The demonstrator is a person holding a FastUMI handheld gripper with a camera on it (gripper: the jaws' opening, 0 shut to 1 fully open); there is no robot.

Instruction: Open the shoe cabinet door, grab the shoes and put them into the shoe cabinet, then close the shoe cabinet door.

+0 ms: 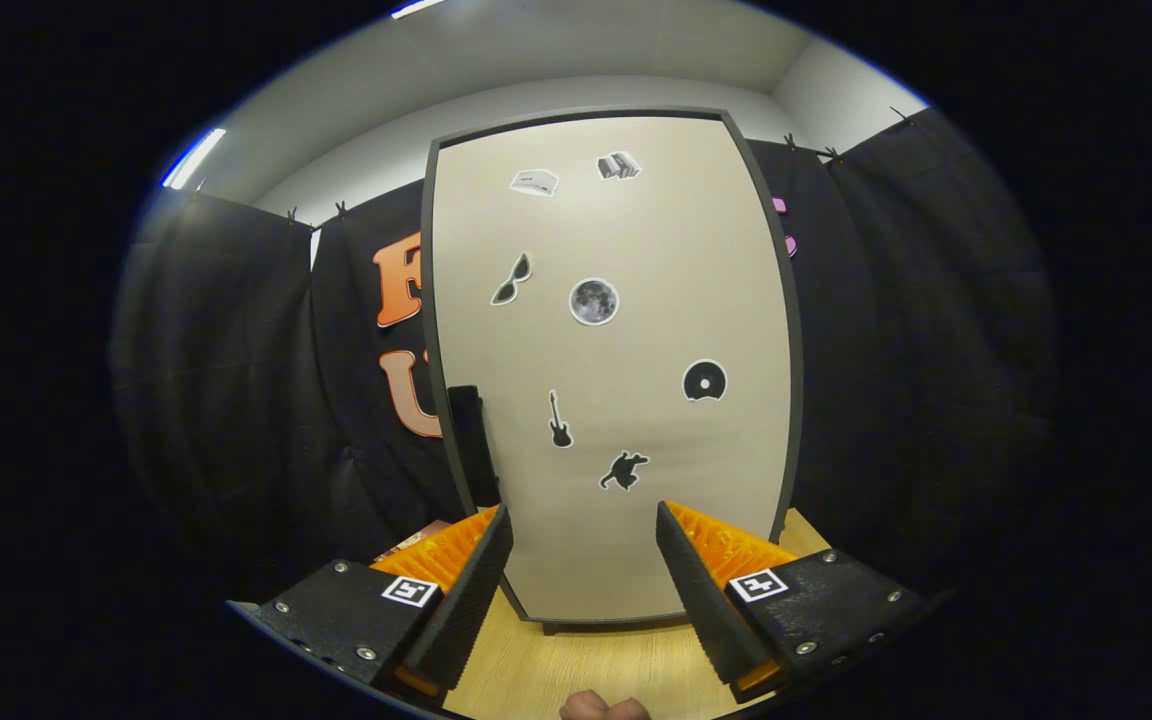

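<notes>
Gripper (584,520) fingers spread apart, gripping nothing. Shoe cabinet (616,400) at 12 o'clock just ahead, door closed, contents unseen; dark handle (471,445) at 10 o'clock.

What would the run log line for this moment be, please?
phase: approach | door: shut | handle: just ahead of fingers | gripper: open, empty

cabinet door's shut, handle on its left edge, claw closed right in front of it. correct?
Not quite: the gripper view shows the claw open, its fingers spread apart with nothing between them. The rest holds: the cabinet door is shut, with the dark handle on its left edge, just ahead of the fingers.
</notes>
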